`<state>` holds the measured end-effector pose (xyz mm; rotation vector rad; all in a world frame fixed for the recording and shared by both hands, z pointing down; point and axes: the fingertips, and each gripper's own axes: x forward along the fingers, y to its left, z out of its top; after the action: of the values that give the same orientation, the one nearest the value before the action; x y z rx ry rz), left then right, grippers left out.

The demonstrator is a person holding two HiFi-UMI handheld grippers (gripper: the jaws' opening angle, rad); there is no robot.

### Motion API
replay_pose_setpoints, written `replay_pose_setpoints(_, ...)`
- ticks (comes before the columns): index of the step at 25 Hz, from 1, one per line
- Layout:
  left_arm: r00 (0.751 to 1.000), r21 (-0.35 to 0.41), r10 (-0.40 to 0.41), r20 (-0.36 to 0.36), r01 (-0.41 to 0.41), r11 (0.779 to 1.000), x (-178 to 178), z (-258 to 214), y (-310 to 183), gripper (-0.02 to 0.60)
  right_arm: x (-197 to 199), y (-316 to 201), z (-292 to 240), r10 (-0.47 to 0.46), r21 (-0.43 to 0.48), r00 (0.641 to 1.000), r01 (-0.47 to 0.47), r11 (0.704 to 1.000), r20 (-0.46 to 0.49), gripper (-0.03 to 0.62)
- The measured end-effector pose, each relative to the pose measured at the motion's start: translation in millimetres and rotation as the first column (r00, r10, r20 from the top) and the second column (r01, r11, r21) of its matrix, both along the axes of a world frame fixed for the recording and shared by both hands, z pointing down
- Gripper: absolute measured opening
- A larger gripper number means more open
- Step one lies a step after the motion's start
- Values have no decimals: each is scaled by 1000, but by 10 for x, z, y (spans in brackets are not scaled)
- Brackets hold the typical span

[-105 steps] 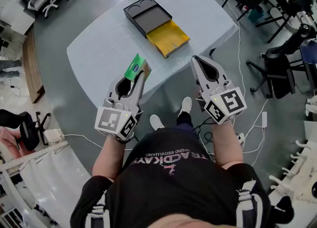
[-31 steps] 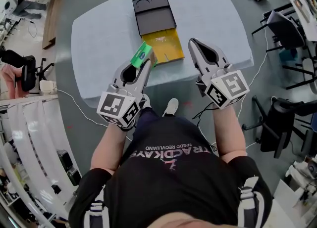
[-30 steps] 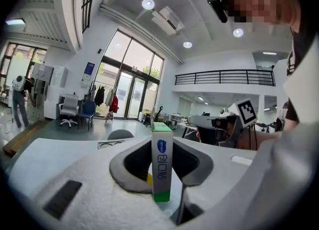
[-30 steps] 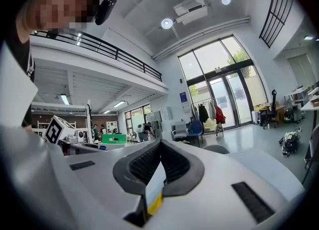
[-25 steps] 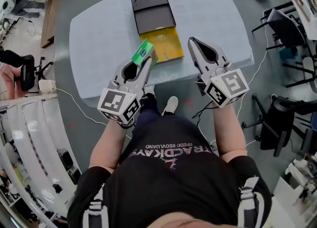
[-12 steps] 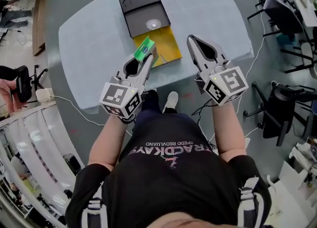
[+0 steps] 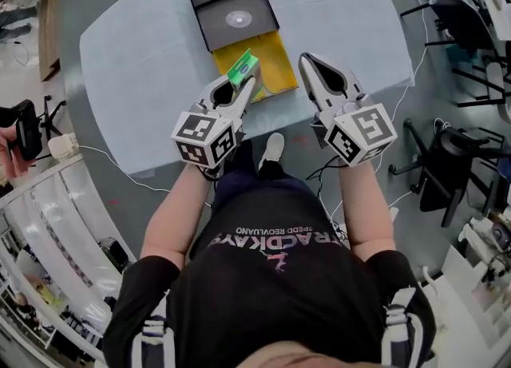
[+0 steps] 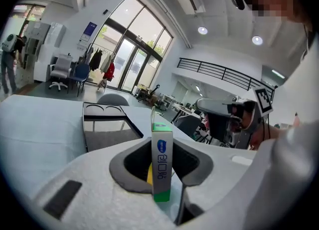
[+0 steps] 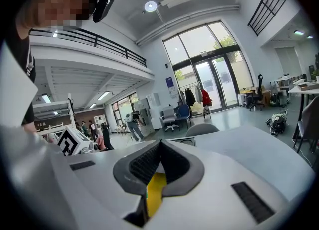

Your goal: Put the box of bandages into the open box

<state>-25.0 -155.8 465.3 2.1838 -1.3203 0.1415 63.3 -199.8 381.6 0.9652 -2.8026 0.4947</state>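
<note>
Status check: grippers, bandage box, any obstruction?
Left gripper shut on bandage box, held over open box. Right gripper shut, empty. Nothing in the way.

Your head camera looks steeply down on the table (image 7: 136, 79); cameras on the left gripper (image 7: 246, 87) and right gripper (image 7: 303, 60) face across it, close and low.

**Operator and hand-held grippers: appearance**

The person wears a black short-sleeved T-shirt (image 7: 275, 294) with pink and white lettering on the chest, dark trousers and a white shoe (image 7: 271, 149). The left gripper (image 7: 249, 87) and right gripper (image 7: 306, 60) have light grey tapering shells. Each has a dark grey ribbed lining around a teardrop-shaped opening and dark rectangular insets. Each also carries a white cube, the left cube (image 7: 206, 136) and the right cube (image 7: 363, 131), printed with black square markers.
</note>
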Motion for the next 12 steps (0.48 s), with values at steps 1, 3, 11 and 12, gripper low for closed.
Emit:
replay_pose_setpoints(1,1000,-15,-2,-9,2,1000,0,75,-12,100,-5,6,49,-2,-8,1000,2,1000,-7,11)
replay_pose_setpoints(3,999,-47,-12,-42,10,999,4,210,-35,100,1,23,141,-4,-24,1000,4,1000,-22,11)
replay_pose_setpoints(11,995,-170,-38,-94,22,985,5,744,-181,100,34,-3,421,19,-81,999,-23,996,-50,11)
replay_pose_setpoints(12,995,-184,-38,-95,20,983,7,799,-211,101,33,-22,444,21,-87,998,-26,996,-52,11)
